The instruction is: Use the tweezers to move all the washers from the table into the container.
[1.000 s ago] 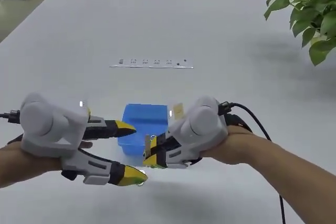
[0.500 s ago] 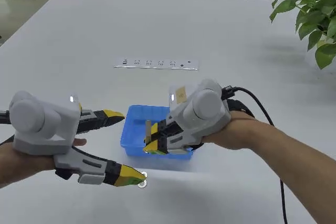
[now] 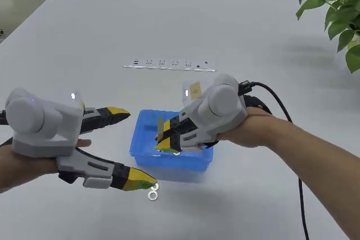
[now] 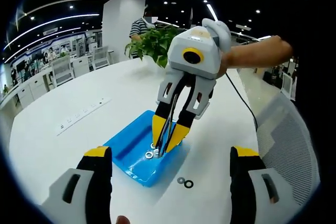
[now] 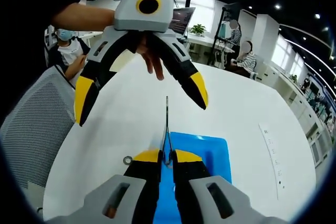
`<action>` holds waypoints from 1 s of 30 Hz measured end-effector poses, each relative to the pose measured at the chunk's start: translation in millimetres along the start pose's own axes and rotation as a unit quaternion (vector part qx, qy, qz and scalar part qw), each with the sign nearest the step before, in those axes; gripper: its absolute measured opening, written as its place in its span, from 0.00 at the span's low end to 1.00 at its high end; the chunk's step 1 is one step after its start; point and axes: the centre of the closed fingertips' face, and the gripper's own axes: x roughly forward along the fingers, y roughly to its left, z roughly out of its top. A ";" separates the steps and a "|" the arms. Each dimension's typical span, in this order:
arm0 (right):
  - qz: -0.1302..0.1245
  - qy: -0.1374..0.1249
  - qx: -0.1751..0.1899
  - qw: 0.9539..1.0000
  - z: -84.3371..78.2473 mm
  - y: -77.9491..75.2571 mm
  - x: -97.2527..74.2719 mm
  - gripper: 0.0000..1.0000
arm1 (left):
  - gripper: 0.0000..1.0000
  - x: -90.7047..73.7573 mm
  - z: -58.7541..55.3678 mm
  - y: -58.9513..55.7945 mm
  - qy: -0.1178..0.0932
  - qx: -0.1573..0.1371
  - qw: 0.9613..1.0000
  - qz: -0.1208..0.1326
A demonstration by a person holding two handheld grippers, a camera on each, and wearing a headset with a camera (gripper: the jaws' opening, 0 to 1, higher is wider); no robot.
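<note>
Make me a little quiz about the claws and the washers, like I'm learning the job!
1. True or false: the left claw is shut.
2. Pick one: the tweezers are held by A) the right claw, B) a bare hand, C) nothing at all.
3. Fill the gap: in the left gripper view, ___ washers lie on the table just beside the blue container.

Key:
1. False, its jaws are spread wide open.
2. A.
3. Two.
</note>
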 end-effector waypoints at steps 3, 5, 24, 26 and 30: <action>0.002 0.000 -0.002 1.000 -3.3 -1.8 3.1 0.09 | 0.97 1.6 0.7 3.7 0.000 0.003 1.000 0.001; 0.002 0.001 -0.001 1.000 -6.1 -3.9 5.3 0.09 | 0.93 2.6 1.9 6.5 -0.002 0.005 1.000 0.001; 0.013 0.005 0.009 1.000 -27.0 -14.5 24.4 0.09 | 0.32 23.4 13.1 24.5 0.002 0.060 0.998 -0.021; 0.015 0.007 0.010 1.000 -29.6 -14.6 25.3 0.09 | 0.28 27.4 13.5 25.6 0.004 0.065 0.998 -0.024; 0.017 0.010 0.009 1.000 -34.2 -15.8 26.8 0.10 | 0.23 33.8 12.5 26.3 0.010 0.073 0.997 -0.033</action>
